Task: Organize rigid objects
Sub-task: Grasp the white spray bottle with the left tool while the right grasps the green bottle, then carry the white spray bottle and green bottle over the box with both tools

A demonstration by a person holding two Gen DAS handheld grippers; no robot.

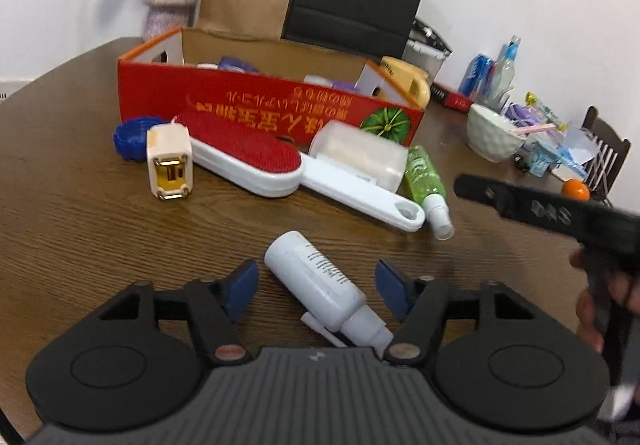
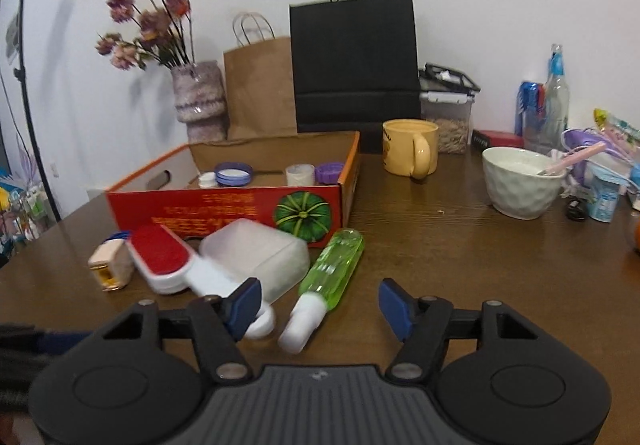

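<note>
My left gripper is open, its blue pads on either side of a white spray bottle lying on the wooden table. My right gripper is open, with a green spray bottle lying between its fingers; it also shows in the left wrist view. A red-and-white lint brush, a translucent plastic case, a cream cube and a blue lid lie before a red cardboard box. The box holds several lids and caps.
Behind the box stand a vase of dried flowers, a brown paper bag and a black paper bag. A yellow mug, a white bowl, bottles and clutter sit at the right. An orange lies far right.
</note>
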